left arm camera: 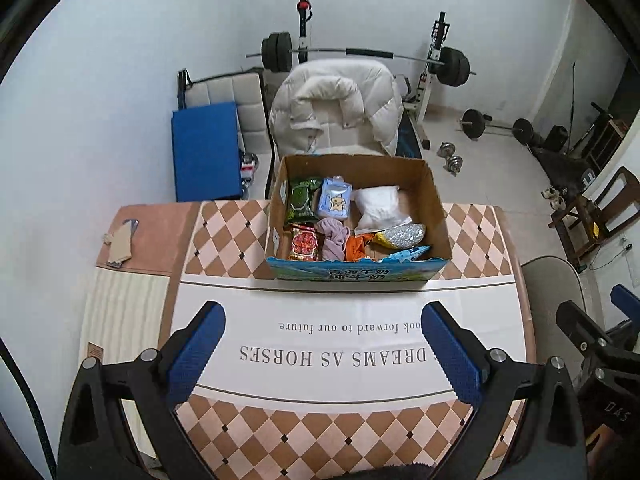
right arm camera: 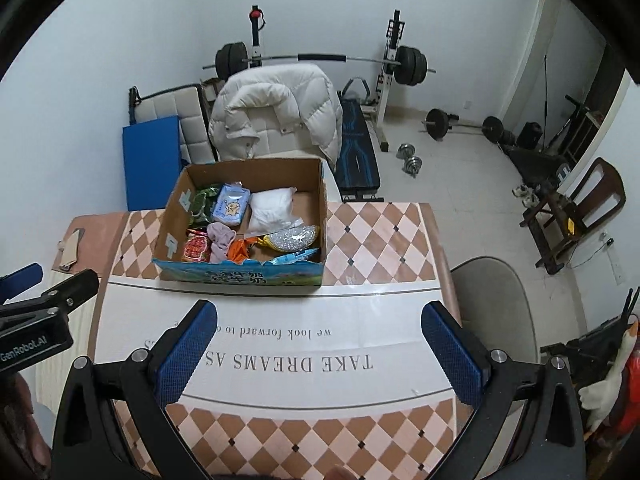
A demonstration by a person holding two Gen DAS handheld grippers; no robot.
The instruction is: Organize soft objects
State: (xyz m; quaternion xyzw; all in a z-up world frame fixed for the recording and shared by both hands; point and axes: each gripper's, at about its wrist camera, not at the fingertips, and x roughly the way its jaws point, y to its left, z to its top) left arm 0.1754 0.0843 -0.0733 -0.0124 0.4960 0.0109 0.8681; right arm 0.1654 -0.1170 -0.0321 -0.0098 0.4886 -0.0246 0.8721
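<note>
Gym gear lines the far wall behind a desk (left arm camera: 472, 320) with a checkered cloth. Both tools hover low over its near edge, empty: the left tool (left arm camera: 322, 354) and the right tool (right arm camera: 316, 354) each have their blue pads spread wide apart. Straight ahead sits the cardboard box (left arm camera: 434, 200), its long side facing the tools, holding the soft things: a purple cloth (left arm camera: 334, 236), a white bag (left arm camera: 378, 204) and snack packets. Judging by both views, the box lies slightly nearer the left tool.

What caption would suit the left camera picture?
Open left gripper hovers over the table, facing a cardboard box of soft packets.
</note>
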